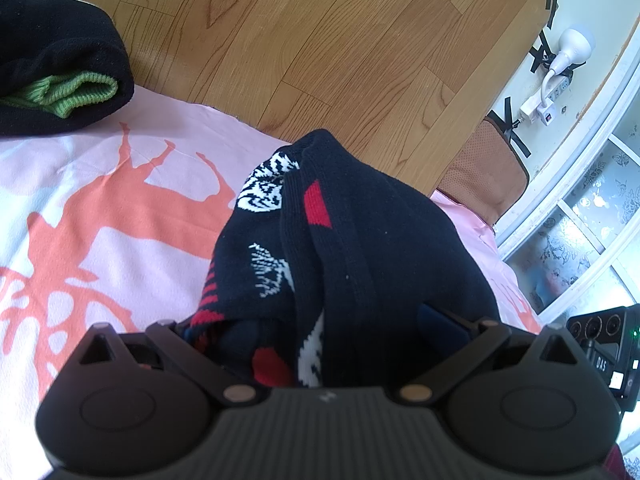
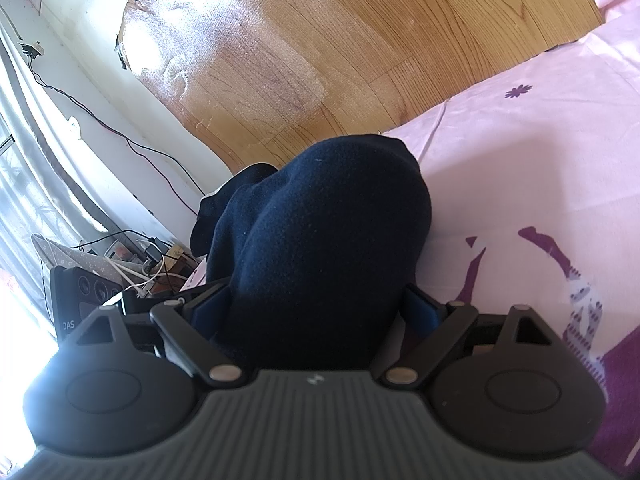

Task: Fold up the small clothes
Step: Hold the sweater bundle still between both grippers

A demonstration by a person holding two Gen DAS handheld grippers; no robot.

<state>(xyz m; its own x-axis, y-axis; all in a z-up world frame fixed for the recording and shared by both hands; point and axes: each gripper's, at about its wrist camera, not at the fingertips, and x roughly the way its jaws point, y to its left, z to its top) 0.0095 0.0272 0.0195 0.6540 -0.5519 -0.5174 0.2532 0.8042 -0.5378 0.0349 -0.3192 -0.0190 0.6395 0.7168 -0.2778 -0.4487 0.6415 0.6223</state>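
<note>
Black knit with red and white pattern [image 1: 320, 248] bunched between the widely spread jaws of left gripper [image 1: 320, 332] over pink sheet [image 1: 80, 208], and navy fleece [image 2: 332, 240] filling wide-set right gripper [image 2: 320, 308] by the wood floor [image 2: 360, 40].

Wood-plank floor [image 1: 320, 40] beyond the far edge of the bed, glare patch on it in the right wrist view. Bed sheet pink [image 2: 540, 140], orange print in the left wrist view, purple print in the right. Pale wall [image 2: 92, 32] with a black cable [image 2: 100, 124] running down it. White power strip [image 1: 548, 96] and white lamp [image 1: 572, 46] by the skirting. Patterned frosted glass panels [image 1: 580, 232] at right. Cable clutter [image 2: 148, 264] at floor level. Bright daylight from the left.
</note>
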